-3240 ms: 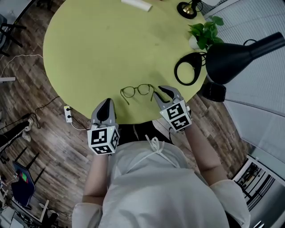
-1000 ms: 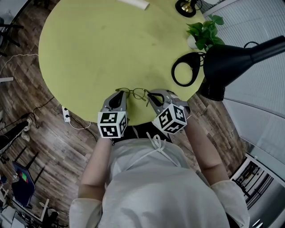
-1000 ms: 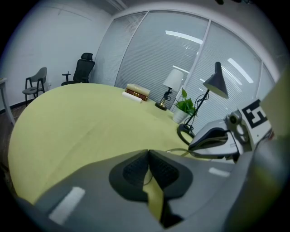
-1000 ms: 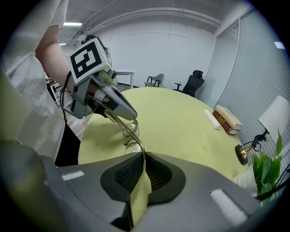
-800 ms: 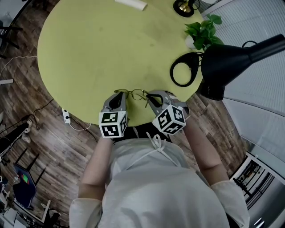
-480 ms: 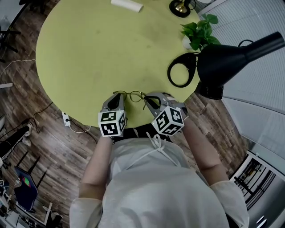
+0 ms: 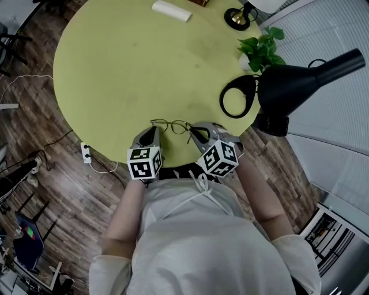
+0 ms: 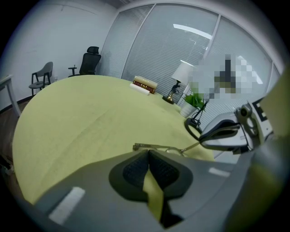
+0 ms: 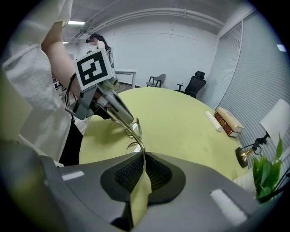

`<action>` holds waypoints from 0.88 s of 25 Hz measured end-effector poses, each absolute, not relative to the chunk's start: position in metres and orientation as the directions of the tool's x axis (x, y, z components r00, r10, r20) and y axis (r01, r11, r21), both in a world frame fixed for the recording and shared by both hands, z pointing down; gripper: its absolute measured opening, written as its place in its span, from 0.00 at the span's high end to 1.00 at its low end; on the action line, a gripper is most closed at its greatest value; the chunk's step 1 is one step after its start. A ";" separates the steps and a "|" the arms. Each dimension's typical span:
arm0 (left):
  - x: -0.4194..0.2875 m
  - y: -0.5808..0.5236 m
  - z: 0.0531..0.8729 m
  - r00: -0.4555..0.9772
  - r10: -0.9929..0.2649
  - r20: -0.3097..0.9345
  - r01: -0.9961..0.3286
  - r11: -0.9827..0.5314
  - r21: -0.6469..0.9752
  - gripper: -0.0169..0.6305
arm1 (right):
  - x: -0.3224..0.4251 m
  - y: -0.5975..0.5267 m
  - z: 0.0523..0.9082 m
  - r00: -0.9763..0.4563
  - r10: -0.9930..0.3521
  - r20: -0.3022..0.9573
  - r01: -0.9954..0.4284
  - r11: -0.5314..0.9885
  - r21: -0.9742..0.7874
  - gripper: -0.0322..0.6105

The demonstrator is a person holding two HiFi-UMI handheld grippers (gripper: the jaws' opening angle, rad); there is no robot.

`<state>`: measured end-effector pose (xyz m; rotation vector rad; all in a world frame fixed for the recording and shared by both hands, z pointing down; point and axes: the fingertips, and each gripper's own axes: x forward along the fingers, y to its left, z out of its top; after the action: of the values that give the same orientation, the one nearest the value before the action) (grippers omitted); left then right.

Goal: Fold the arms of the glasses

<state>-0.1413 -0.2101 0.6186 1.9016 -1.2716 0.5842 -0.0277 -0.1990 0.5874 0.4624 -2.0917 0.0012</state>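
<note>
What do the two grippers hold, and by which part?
The glasses: the right gripper pinches one arm; the left gripper seems to pinch the other.

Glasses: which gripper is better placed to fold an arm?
Probably right: the right gripper is shut on an arm of the glasses, ready to swing it in. The left gripper sits at the frame's corner.

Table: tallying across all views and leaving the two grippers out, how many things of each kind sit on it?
Glasses: 1
Lamps: 2 (black lamp, brass-footed lamp)
Potted plant: 1
White roll: 1
Book stack: 1
Total: 6
</note>
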 end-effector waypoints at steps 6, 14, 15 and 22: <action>-0.139 -0.184 0.642 0.430 -0.475 0.768 -0.903 -0.225 0.366 0.96 | -0.030 -0.199 0.588 -0.451 -0.301 0.840 -0.279 0.942 0.188 0.92; -0.138 -0.189 0.639 0.428 -0.488 0.761 -0.904 -0.238 0.356 0.96 | -0.037 -0.198 0.587 -0.430 -0.290 0.855 -0.212 0.953 0.217 0.92; -0.138 -0.189 0.640 0.431 -0.482 0.763 -0.902 -0.234 0.362 0.96 | -0.038 -0.198 0.586 -0.431 -0.288 0.855 -0.207 0.954 0.217 0.92; -0.141 -0.192 0.641 0.457 -0.468 0.756 -0.888 -0.196 0.416 0.96 | -0.048 -0.197 0.587 -0.423 -0.238 0.874 -0.133 0.971 0.200 0.92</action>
<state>-0.1406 -0.1921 0.6413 1.8286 -1.1494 0.6010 -0.0483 -0.1971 0.5866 0.2630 -2.0143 -0.1195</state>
